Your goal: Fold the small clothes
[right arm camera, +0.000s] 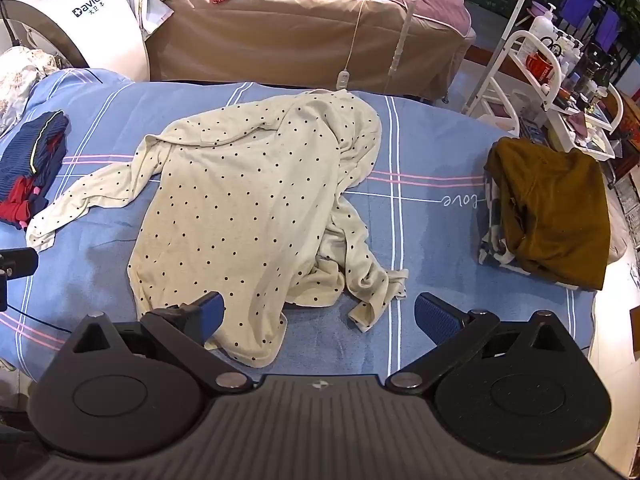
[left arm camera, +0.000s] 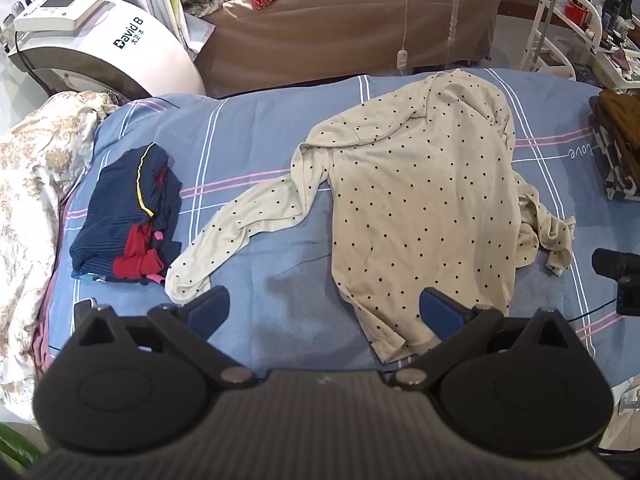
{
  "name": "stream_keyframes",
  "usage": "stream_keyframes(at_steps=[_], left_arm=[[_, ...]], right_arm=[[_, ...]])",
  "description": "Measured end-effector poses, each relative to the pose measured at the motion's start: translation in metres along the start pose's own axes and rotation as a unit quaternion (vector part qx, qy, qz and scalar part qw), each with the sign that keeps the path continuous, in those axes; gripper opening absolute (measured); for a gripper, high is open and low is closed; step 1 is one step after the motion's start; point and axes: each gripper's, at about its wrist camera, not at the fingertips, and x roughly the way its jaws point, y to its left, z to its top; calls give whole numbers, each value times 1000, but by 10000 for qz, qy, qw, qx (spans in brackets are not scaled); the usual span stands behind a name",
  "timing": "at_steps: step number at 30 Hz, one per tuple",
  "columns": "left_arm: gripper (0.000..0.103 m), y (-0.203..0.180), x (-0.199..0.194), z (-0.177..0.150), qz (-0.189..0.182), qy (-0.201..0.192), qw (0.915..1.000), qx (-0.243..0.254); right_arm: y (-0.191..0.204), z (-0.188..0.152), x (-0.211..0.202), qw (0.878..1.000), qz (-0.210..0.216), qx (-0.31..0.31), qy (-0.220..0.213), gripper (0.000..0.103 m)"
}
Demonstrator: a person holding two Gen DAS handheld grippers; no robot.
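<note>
A cream long-sleeved top with black dots lies spread on the blue checked bed cover, hem towards me. Its left sleeve stretches out to the left; its right sleeve is bunched beside the body. The top also shows in the right wrist view. My left gripper is open and empty, above the bed near the hem's left corner. My right gripper is open and empty, near the hem's right side and the bunched sleeve. Neither touches the cloth.
A folded navy and red garment lies at the left of the bed. A brown garment on a patterned one lies at the right edge. A white machine, a brown bed and a white trolley stand behind.
</note>
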Motion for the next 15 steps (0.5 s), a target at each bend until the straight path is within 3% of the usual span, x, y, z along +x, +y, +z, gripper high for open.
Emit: stream_keyframes(at_steps=[15], left_arm=[[103, -1, 4, -4, -21, 34, 10000, -21]], right_arm=[[5, 0, 2, 10000, 33, -9, -19, 103]])
